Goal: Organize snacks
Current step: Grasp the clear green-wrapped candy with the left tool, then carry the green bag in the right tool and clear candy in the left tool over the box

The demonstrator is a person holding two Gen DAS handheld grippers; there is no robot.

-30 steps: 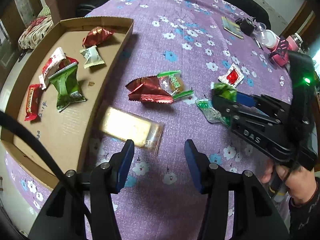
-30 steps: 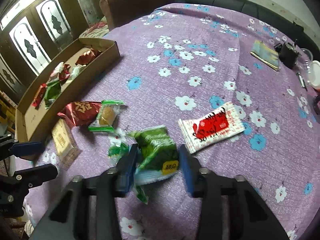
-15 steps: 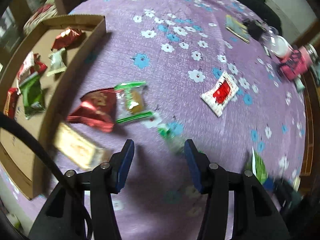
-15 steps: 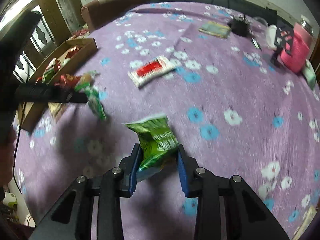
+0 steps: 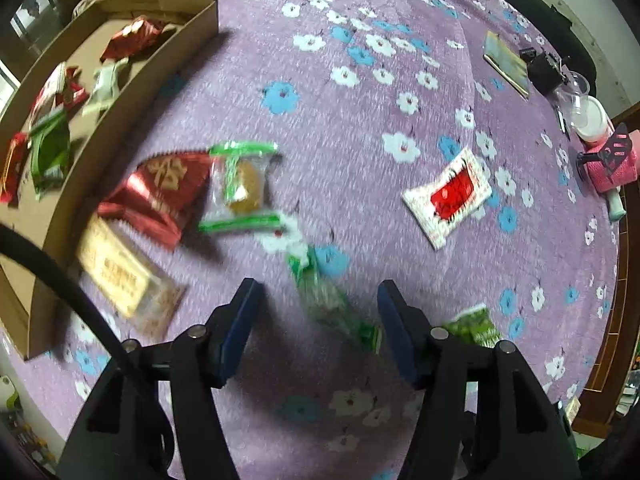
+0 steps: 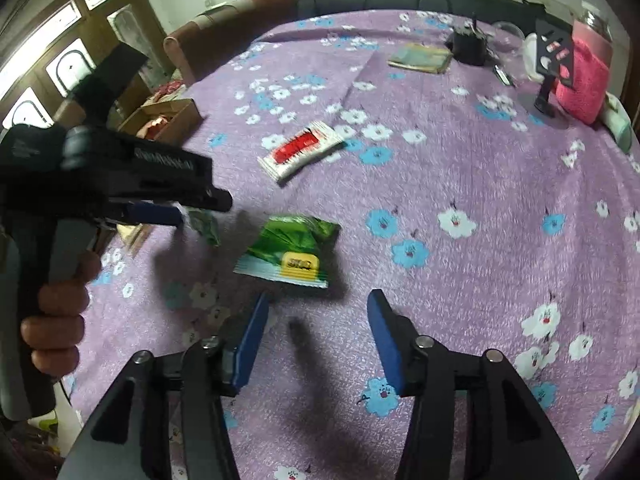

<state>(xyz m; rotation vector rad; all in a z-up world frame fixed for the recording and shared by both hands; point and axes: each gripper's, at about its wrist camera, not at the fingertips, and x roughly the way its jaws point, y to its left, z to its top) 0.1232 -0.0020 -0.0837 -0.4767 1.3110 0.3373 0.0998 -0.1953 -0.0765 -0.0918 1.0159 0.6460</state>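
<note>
My left gripper [image 5: 318,300] is open above a thin green packet [image 5: 328,296] on the purple floral cloth. A clear cake packet [image 5: 240,188], a red packet [image 5: 164,192], a yellow bar [image 5: 120,276] and a white-and-red packet [image 5: 450,196] lie around it. The cardboard tray [image 5: 132,116] at left holds several snacks. My right gripper [image 6: 316,320] is open and empty. A green snack bag [image 6: 292,250] lies on the cloth just ahead of it, free of the fingers. The left gripper also shows in the right wrist view [image 6: 160,212], over the thin green packet [image 6: 206,226].
At the table's far side stand a pink-sleeved jar [image 6: 586,68], a black phone stand [image 6: 550,64], a flat book [image 6: 420,58], a black object [image 6: 468,46] and a clear cup [image 5: 576,88]. Sofas border the far edge.
My right gripper carried the green bag to the right, opened and let it drop onto the cloth. My left gripper moved right from the yellow bar to over the thin green packet.
</note>
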